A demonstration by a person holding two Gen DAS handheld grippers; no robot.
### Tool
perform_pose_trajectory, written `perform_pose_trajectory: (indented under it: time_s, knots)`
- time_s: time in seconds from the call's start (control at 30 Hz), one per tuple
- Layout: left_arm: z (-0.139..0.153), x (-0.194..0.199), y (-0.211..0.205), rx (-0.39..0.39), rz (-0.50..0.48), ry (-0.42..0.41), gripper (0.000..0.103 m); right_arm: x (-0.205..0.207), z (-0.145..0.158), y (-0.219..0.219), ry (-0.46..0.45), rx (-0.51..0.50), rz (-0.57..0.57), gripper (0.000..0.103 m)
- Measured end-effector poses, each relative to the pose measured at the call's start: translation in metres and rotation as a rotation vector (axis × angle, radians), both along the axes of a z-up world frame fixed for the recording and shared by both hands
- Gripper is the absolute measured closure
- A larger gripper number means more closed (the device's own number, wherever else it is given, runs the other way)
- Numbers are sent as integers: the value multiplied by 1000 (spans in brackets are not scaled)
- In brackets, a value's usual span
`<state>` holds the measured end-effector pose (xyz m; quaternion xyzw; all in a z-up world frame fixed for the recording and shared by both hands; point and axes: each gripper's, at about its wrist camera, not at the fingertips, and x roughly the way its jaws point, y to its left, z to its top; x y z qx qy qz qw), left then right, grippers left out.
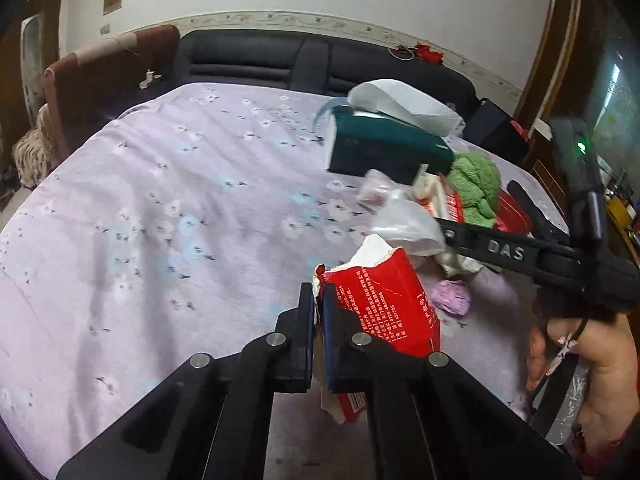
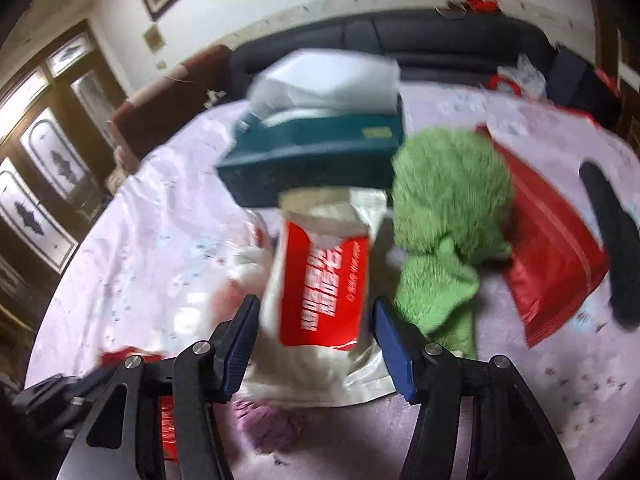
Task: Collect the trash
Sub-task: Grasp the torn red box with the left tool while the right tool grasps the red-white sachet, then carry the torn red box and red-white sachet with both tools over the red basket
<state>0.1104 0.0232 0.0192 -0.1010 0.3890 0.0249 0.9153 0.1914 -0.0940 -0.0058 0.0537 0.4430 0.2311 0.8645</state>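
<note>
The torn red wrapper (image 1: 384,300) sits near the front edge of the table, on the lilac flowered cloth (image 1: 160,216), and the left gripper (image 1: 319,300) is clamped on its ragged white edge, jaws together with only the paper between them. Just beyond it lie a crumpled clear bag (image 1: 404,220) and a small purple wad (image 1: 452,298).

From the right wrist view, the right gripper (image 2: 314,324) hovers with its jaws apart on either side of a red and white packet (image 2: 324,276); the pads do not seem to touch it, though the blur makes that hard to judge. The packet lies on a pale silvery pouch (image 2: 352,380). Beside it on the right is a green fuzzy cloth (image 2: 448,208), and past that a flat red bag (image 2: 560,248). Behind stands a dark teal tissue box (image 2: 316,148) with white sheets sticking out. A dark sofa (image 2: 440,36) runs along the far wall.
</note>
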Motion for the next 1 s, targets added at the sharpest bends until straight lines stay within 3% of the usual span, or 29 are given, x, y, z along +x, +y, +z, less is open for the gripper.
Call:
perform_pose_trajectory:
  time_s: [0.13,0.3,0.67,1.0]
  knots:
    - [-6,2,2,-1,-4,39,100,-12,1,3,15,-14,65,52]
    - [-2,-17,-5,12,-16,29,100,-59,9,-3,-2,-29,153,55]
    - [26,-93,-37,15,-55,-37,102,-161,51,-78,-104,17,69,55]
    - [50,-122,-114,68,-182,-78,102,-238,72,-143,-167,37,-21,55]
